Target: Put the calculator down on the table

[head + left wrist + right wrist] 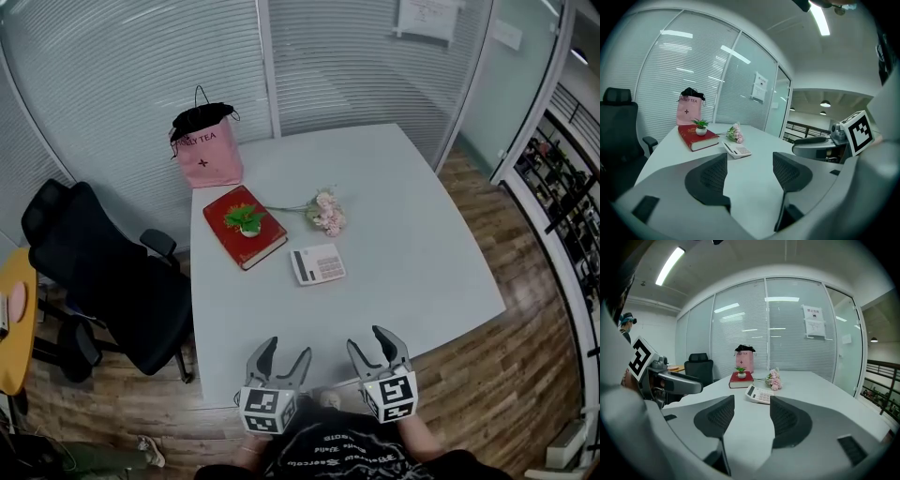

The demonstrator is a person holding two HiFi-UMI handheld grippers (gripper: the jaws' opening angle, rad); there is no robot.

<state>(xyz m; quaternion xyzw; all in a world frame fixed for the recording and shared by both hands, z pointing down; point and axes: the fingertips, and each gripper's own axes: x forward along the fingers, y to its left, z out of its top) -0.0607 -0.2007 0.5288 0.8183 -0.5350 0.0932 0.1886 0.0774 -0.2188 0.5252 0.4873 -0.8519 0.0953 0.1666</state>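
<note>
While flat on smooth table (pixel 422 234), rectangular calculator (pixel 318 264)

The left gripper's (pixel 749 176) jaws stand apart and empty over the white table (pixel 754 154), the calculator (pixel 737 150) lying beyond them.

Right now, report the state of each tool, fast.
Left tool: open, nothing between its jaws.
Right tool: open, nothing between its jaws.
</note>
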